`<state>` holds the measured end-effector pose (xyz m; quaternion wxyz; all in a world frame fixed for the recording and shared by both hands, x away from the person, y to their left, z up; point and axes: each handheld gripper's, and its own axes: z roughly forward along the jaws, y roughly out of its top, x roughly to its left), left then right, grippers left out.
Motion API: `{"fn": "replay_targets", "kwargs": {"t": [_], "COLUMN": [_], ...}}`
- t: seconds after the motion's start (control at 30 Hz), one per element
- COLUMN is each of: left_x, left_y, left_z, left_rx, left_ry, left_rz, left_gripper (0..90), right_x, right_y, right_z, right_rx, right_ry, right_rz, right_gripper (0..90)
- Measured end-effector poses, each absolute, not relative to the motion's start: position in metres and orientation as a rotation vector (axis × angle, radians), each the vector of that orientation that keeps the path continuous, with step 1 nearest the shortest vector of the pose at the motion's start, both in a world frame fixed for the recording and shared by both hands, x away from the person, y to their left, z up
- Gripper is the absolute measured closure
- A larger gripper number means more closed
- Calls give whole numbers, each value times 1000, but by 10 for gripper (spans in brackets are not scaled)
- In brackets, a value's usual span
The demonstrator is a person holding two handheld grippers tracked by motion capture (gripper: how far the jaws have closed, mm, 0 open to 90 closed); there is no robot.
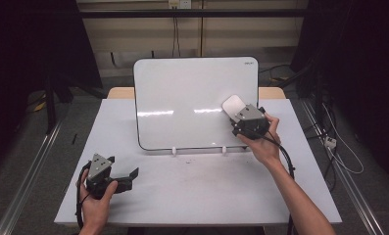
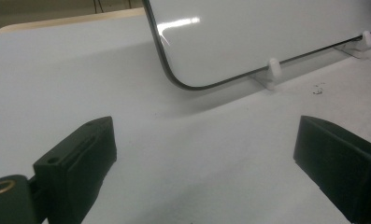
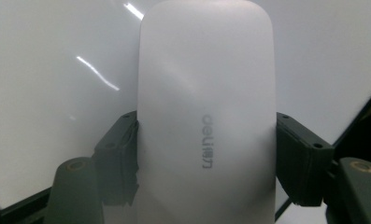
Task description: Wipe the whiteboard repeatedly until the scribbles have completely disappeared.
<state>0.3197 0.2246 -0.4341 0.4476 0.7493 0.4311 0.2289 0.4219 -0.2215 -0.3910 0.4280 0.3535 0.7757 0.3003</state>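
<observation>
The word "deli" is printed in grey, followed by small characters too blurred to be read, on the back of the white eraser (image 3: 205, 126) seen in the right gripper view. A small dark logo is set in the upper right corner of the whiteboard (image 1: 182, 93) in the high view; it may be the same brand, but it is too small to be made out.

The eraser (image 1: 232, 104) is clamped by its two long sides between the black jaws of the right gripper (image 1: 248, 120), and its rounded end is held up against the right part of the whiteboard's surface. The right gripper is gripped from below by the right hand (image 1: 265, 144), with the forearm stretched in from the lower right and a black cable trailing along it.

The left gripper (image 1: 126, 176) is held low over the near left part of the white table (image 1: 206, 196), well apart from the whiteboard, with its grey three-cornered plate on top. Its jaws are spread wide with nothing between them, as is plain in the left gripper view, where bare table is seen in the gap. The left hand (image 1: 96, 200) is wrapped around its body.

The whiteboard is propped upright and tilted back, with its lower edge carried on two small white feet (image 2: 273, 70). A few dark specks (image 2: 318, 88) are scattered on the table in front of it. Dark floor and loose cables (image 1: 339, 142) lie to the right of the table.
</observation>
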Motion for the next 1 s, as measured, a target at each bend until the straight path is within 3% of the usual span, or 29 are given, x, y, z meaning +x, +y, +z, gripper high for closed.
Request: {"fn": "replay_targets", "kwargs": {"t": [0.2, 1.0], "left_x": [320, 319], "left_y": [225, 223], "left_z": [-435, -434], "left_rx": [1851, 1852], "left_ry": [1069, 1062], "left_rz": [562, 571], "left_gripper": [59, 59], "right_x": [431, 386], "right_y": [-227, -194], "right_z": [-381, -430], "right_rx": [915, 806], "right_ry": [1904, 1998], "right_rz": [763, 693], "right_gripper": [316, 315]}}
